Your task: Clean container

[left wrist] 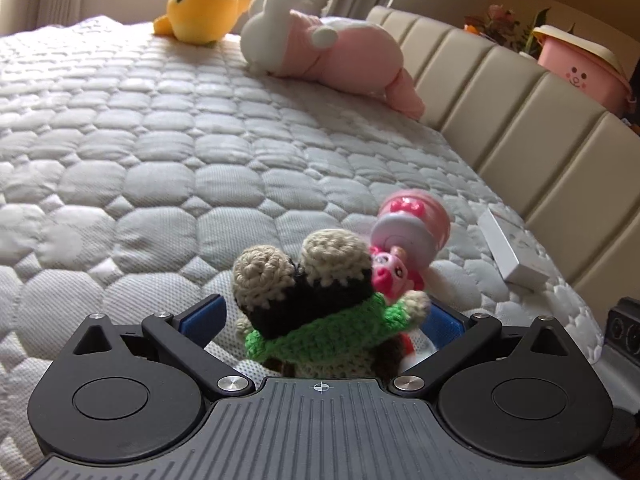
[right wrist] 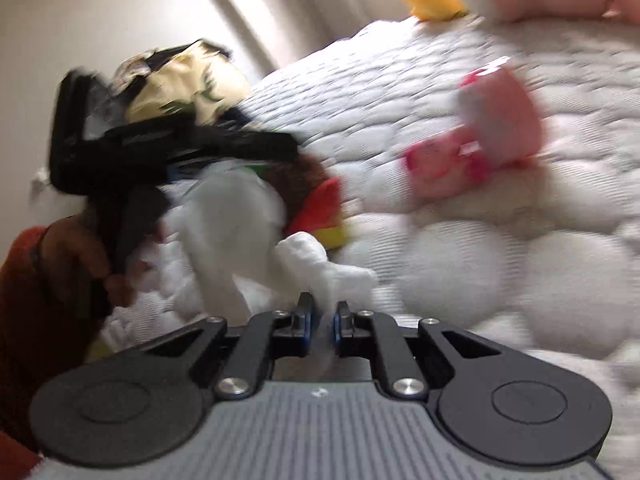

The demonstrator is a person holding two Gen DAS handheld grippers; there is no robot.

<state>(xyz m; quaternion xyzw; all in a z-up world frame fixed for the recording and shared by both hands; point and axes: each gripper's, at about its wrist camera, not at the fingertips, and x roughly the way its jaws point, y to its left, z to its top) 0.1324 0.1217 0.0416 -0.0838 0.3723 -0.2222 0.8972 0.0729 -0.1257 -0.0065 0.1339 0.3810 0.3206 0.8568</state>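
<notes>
My left gripper [left wrist: 324, 320] is low over the quilted mattress [left wrist: 160, 152], its blue-padded fingers shut on a crochet doll [left wrist: 304, 300] with beige ears, black hair and a green collar. Just behind the doll lies a pink toy container [left wrist: 408, 224] with a small pink pig figure [left wrist: 388, 270] at its end. In the blurred right wrist view the doll [right wrist: 240, 216] shows white legs and a red and yellow part. My right gripper [right wrist: 323, 320] is shut just below one white leg; I cannot tell whether it pinches it. The pink container [right wrist: 500, 120] lies ahead on the right.
A yellow plush [left wrist: 204, 10] and a pink and white rabbit plush [left wrist: 320, 44] lie at the far end. A white box [left wrist: 512, 248] rests by the beige padded headboard [left wrist: 520, 100], with a pink bin [left wrist: 580, 68] behind. A person's hand [right wrist: 80, 256] holds the left gripper's handle.
</notes>
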